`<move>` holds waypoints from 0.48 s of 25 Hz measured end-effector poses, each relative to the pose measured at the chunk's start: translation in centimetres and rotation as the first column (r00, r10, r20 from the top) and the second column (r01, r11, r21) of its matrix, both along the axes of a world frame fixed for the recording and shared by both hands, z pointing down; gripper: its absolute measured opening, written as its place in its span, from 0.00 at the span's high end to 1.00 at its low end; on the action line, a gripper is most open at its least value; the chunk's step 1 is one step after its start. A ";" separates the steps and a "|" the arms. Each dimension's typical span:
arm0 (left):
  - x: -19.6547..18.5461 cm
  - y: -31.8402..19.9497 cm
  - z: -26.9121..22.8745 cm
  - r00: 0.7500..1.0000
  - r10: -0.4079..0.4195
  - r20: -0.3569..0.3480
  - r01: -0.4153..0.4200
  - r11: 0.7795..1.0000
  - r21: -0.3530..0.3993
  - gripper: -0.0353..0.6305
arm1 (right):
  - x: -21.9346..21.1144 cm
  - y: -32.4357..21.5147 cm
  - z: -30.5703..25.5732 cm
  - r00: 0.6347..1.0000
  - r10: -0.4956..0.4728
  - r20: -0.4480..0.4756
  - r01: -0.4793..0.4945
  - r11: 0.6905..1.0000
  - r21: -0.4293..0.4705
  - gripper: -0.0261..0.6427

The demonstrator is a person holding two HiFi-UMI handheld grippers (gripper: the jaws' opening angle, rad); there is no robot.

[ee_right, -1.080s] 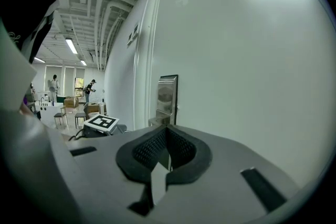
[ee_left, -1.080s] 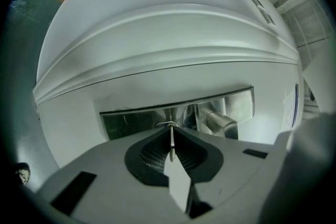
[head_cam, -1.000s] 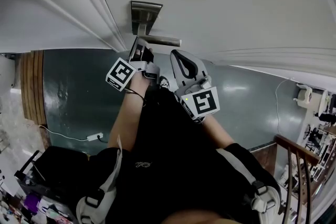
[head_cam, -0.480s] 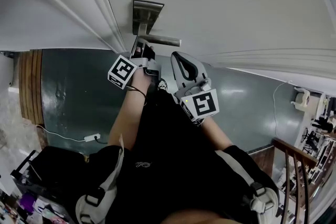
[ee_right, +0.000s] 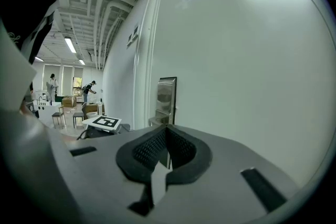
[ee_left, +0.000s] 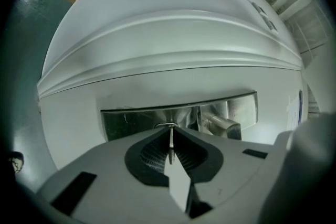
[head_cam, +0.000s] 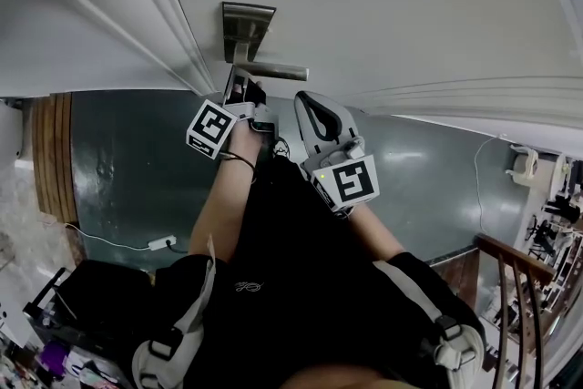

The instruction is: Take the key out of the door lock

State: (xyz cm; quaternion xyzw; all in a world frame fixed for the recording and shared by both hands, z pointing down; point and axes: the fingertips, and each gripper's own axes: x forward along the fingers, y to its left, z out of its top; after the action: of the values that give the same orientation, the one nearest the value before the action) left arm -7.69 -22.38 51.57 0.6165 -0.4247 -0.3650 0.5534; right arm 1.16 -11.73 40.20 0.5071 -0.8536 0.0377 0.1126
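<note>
White door (head_cam: pixel 392 5), steel lock plate (head_cam: pixel 246 25), dark green floor (head_cam: pixel 127 150).

key (ee_left: pixel 170 143): thin metal blade, which you see edge-on, pinched in the left gripper (ee_left: pixel 170 129), tip at the plate.
door lock (ee_left: pixel 131 122): long brushed-steel plate bearing a lever handle (ee_left: pixel 226 126).

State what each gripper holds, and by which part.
Left gripper pinches the key by its flat outer end, at the lock plate. Right gripper is shut on nothing.
</note>
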 end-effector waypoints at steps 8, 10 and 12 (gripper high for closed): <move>0.2 -0.1 0.3 1.000 -0.018 -0.023 0.018 1.000 0.003 0.90 | -0.1 -0.6 0.2 1.000 -0.008 0.000 0.008 1.000 -0.002 0.95; 0.1 -0.1 0.2 1.000 -0.007 -0.013 0.007 1.000 0.008 0.90 | -0.5 -0.6 0.2 1.000 -0.019 0.001 0.019 1.000 -0.001 0.95; 0.0 -0.1 0.3 1.000 0.000 -0.008 0.001 1.000 0.009 0.89 | -0.7 -0.8 0.0 1.000 -0.024 0.000 0.024 1.000 0.008 0.95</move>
State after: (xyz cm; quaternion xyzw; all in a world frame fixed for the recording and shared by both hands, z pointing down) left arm -7.67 -22.47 51.82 0.6174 -0.4211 -0.3694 0.5524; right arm 0.48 -12.48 40.21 0.4971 -0.8599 0.0332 0.1109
